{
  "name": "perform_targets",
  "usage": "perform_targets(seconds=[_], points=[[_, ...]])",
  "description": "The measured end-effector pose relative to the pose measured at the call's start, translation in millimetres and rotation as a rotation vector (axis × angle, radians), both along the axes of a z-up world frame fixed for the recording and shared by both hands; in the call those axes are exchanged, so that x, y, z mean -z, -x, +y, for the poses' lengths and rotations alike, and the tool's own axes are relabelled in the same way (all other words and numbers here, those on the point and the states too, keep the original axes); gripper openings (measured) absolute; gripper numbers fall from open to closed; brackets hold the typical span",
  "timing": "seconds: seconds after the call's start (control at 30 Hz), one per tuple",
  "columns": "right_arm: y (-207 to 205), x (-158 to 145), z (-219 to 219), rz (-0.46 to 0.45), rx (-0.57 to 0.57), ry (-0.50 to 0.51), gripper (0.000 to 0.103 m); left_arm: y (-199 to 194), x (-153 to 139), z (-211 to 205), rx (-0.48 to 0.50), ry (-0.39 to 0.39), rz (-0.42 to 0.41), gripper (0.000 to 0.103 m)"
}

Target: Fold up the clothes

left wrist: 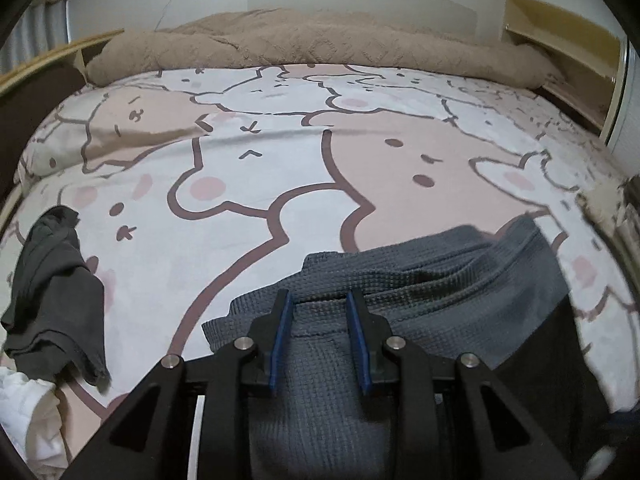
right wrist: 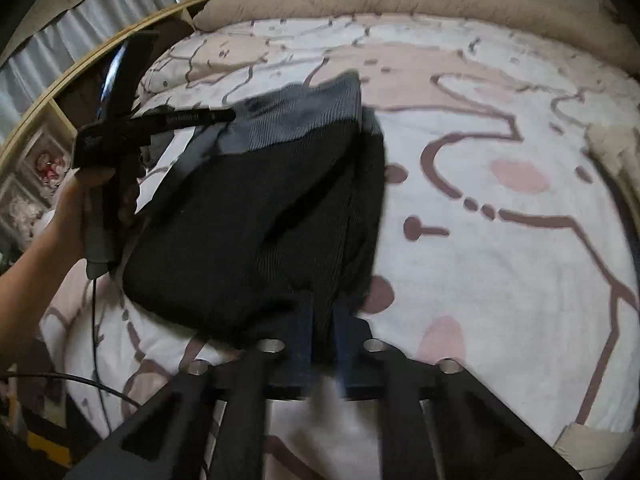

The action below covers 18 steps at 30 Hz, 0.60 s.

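Soft, even indoor light – no glare, faint shadows. Both views bulge, dark at the corners. The right wrist view smears with motion blur.

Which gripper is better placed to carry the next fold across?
Right, probably: the right gripper is shut on the dark garment's near edge. The left gripper pins the grey waffle cloth.

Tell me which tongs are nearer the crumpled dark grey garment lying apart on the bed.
Left. The left tongs, gripping the grey waffle garment, have the crumpled dark grey garment lying off to their left. The right tongs work farther away, on the waffle garment's far side.
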State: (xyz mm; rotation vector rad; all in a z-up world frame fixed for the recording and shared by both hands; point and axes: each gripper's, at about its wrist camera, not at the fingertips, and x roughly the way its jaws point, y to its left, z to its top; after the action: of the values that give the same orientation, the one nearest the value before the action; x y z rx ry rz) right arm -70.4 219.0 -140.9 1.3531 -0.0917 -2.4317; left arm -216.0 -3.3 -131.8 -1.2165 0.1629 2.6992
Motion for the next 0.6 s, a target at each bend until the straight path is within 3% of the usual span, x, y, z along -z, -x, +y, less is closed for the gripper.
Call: perform_targets(seconds=[0.07,0.2,0.3,0.37,0.5,0.6], points=[[-1,-5,3,0.025,0.007,-0.037,0.007,-2,8,5,0.010,0.054,0.030,0.029],[3,-2,29,-0.017,0.056,-0.056,0.007,-2,13,7,0.012,0.082,0.052,0.030],[3,4,44,-0.047,0.091,-0.071,0.007,1,10,3,-0.002,0.064,0.044,0.040],[-3,3,48,-0.062,0.103,-0.018,0.007,2,5,-2,-0.008,0.036,0.031,0.041],[-15,-10,47,-0.021,0.127,-0.035,0.007,-5,-17,-6,-0.014,0.011,0.031,0.041],[-22,-18,61,-0.055,0.168,0.113,0.007,-28,-44,-9,0.022,-0.005,0.045,0.041]])
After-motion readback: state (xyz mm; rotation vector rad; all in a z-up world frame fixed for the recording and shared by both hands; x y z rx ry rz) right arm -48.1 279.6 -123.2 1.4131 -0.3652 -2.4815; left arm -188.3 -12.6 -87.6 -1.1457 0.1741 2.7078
